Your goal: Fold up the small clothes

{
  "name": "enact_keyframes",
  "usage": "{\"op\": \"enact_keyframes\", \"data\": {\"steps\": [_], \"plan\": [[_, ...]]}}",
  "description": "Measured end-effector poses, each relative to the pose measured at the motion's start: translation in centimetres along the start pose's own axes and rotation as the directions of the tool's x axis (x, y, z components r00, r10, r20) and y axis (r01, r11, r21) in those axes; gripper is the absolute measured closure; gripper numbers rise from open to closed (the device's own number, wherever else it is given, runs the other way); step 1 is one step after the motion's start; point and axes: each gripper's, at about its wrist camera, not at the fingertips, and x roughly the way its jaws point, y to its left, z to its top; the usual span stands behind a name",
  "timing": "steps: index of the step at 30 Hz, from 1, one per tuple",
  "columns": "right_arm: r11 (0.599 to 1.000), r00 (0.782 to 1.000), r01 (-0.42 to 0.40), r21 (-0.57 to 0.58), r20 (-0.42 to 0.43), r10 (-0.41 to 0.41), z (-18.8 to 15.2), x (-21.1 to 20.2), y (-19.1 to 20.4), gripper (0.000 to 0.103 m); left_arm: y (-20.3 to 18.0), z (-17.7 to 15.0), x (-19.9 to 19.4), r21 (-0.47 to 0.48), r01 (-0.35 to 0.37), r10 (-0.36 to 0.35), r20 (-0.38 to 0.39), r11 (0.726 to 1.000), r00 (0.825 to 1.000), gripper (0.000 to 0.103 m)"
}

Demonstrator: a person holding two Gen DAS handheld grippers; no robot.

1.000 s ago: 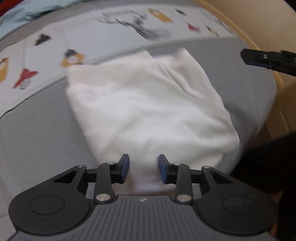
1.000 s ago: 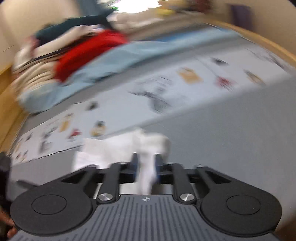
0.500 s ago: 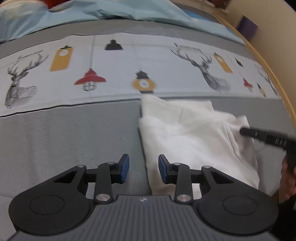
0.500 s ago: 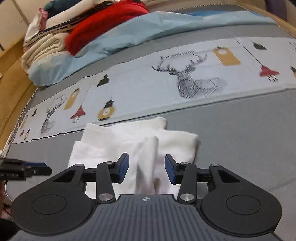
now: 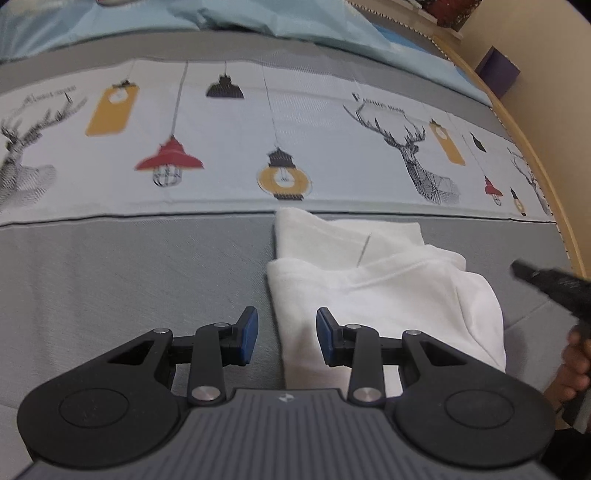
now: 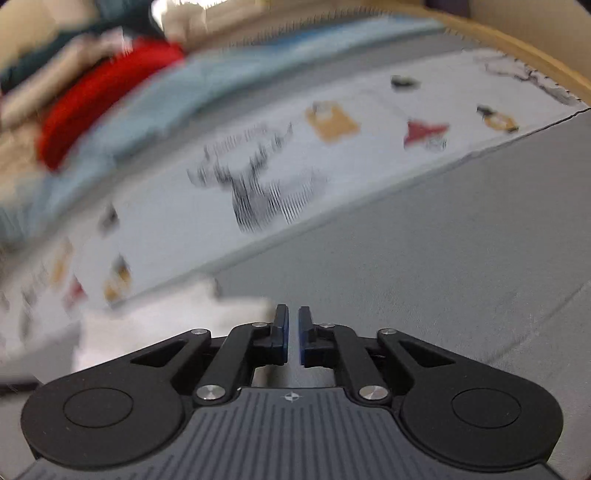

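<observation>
In the left wrist view, the left claw [image 5: 283, 334] sits nearest, its blue-padded fingers [image 5: 249, 332] spread wide and released, gripping nothing. The left edge of a white garment [image 5: 373, 295] runs between the fingers. The garment lies on the grey bedspread [image 5: 129, 280], folded into a rough rectangle with a thick rolled fold along its near left side, a flatter layer showing behind it, and a rounded bulge on its right. A thin dark thread or crease marks the upper layer. To the right of the garment, at the frame edge, the dark tip of the right claw [image 5: 543, 280] appears blurred, with the person's right hand [image 5: 574, 365] below it. Beyond the garment runs a pale printed band [image 5: 258, 147] with lamps, lanterns and deer heads, then light blue bedding [image 5: 295, 22].

The right wrist view is heavily motion-blurred. Nearest, the right claw [image 6: 291, 334] has its fingers almost together, a narrow gap between the pads, with only grey bedspread showing through it. The white garment [image 6: 155, 325] shows here only as a soft white patch to the left of the claw, its folds unreadable. Only this view shows, farthest off at upper left, a pile of clothes [image 6: 92, 99] with a red piece on top.
</observation>
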Motion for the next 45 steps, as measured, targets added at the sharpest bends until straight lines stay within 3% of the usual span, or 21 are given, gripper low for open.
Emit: {"op": "enact_keyframes", "data": {"steps": [3, 4, 5, 7, 9, 15, 16, 18, 20, 25, 30, 32, 33, 35, 38, 41, 42, 43, 44, 45], "plan": [[0.985, 0.985, -0.170, -0.013, 0.022, 0.170, 0.0, -2.0, 0.4, 0.093, 0.4, 0.3, 1.3, -0.043, 0.031, -0.032, -0.027, 0.999, 0.999, 0.060], [0.978, 0.978, -0.207, -0.030, -0.019, 0.207, -0.4, -2.0, 0.7, 0.084, 0.7, 0.4, 1.8, -0.060, 0.040, -0.042, -0.037, 0.997, 0.998, 0.056], [0.974, 0.973, -0.222, -0.043, -0.079, 0.218, -0.9, -1.5, 0.9, 0.067, 0.8, 0.4, 2.4, -0.079, 0.044, -0.048, -0.051, 0.996, 0.998, 0.054], [0.976, 0.963, -0.208, -0.069, -0.192, 0.192, -2.0, -0.1, 1.4, 0.053, 1.0, 0.6, 3.5, -0.110, 0.057, -0.065, -0.069, 0.992, 0.995, 0.053], [0.978, 0.954, -0.177, -0.108, -0.262, 0.143, -2.8, 1.2, 1.8, 0.053, 1.2, 0.5, 4.7, -0.139, 0.065, -0.078, -0.091, 0.988, 0.993, 0.050], [0.990, 0.938, -0.100, -0.099, -0.341, 0.060, -3.2, 4.3, 1.3, 0.038, 0.8, 0.3, 7.4, -0.169, 0.107, -0.126, -0.106, 0.980, 0.986, 0.051], [0.990, 0.938, -0.101, -0.097, -0.342, 0.062, -3.2, 4.6, 1.4, 0.038, 0.8, 0.3, 7.6, -0.161, 0.112, -0.129, -0.099, 0.980, 0.987, 0.052], [0.990, 0.938, -0.109, -0.087, -0.340, 0.073, -3.1, 4.9, 1.5, 0.043, 0.8, 0.1, 7.8, -0.137, 0.107, -0.119, -0.081, 0.985, 0.990, 0.075], [0.990, 0.931, -0.136, -0.048, -0.347, 0.111, -3.2, 5.4, 1.8, 0.071, 1.1, 0.3, 7.7, -0.134, 0.113, -0.123, -0.068, 0.985, 0.990, 0.091], [0.985, 0.941, -0.166, -0.039, -0.304, 0.147, -2.7, 5.9, 3.3, 0.086, 1.9, 1.3, 5.2, -0.121, 0.112, -0.104, 0.066, 0.986, 0.992, 0.096], [0.965, 0.961, -0.261, -0.022, -0.100, 0.258, -0.8, 4.9, 5.8, 0.087, 2.7, 2.8, 1.5, -0.140, 0.093, -0.052, 0.271, 0.986, 0.961, 0.094], [0.977, 0.979, -0.201, -0.077, -0.049, 0.198, -0.8, 4.8, 7.1, 0.082, 3.0, 2.8, 0.0, -0.159, 0.048, 0.011, 0.350, 0.986, 0.937, 0.091], [0.984, 0.990, -0.140, -0.113, -0.031, 0.137, -0.9, 4.8, 7.7, 0.080, 3.2, 2.9, -0.5, -0.152, 0.054, 0.003, 0.354, 0.987, 0.935, 0.090], [0.986, 0.996, -0.083, -0.144, 0.002, 0.084, -0.7, 4.5, 8.2, 0.077, 3.3, 2.9, -0.8, -0.129, 0.111, -0.064, 0.323, 0.985, 0.944, 0.088], [0.975, 0.990, -0.137, -0.177, 0.004, 0.140, -0.4, 3.5, 8.0, 0.077, 2.7, 2.5, -0.4, -0.060, 0.177, -0.159, 0.230, 0.982, 0.960, 0.088], [0.947, 0.974, -0.222, -0.230, -0.096, 0.205, -1.2, 3.4, 7.8, 0.077, 1.5, 1.4, 1.2, 0.013, 0.204, -0.204, 0.101, 0.979, 0.974, 0.086], [0.939, 0.970, -0.229, -0.258, -0.139, 0.198, -1.7, 3.6, 7.9, 0.077, 0.9, 0.8, 2.0, 0.043, 0.193, -0.195, 0.050, 0.980, 0.980, 0.084], [0.931, 0.972, -0.189, -0.313, -0.192, 0.133, -2.5, 4.3, 8.0, 0.077, 0.2, 0.1, 2.9, 0.083, 0.165, -0.166, -0.005, 0.983, 0.986, 0.082], [0.921, 0.972, -0.135, -0.365, -0.230, 0.052, -3.2, 5.3, 7.9, 0.065, -0.7, -0.6, 3.8, 0.137, 0.123, -0.118, -0.043, 0.983, 0.992, 0.082], [0.917, 0.968, -0.098, -0.387, -0.252, -0.004, -3.8, 6.0, 7.5, 0.059, -1.4, -1.2, 4.2, 0.181, 0.084, -0.077, -0.047, 0.980, 0.996, 0.082]]}}
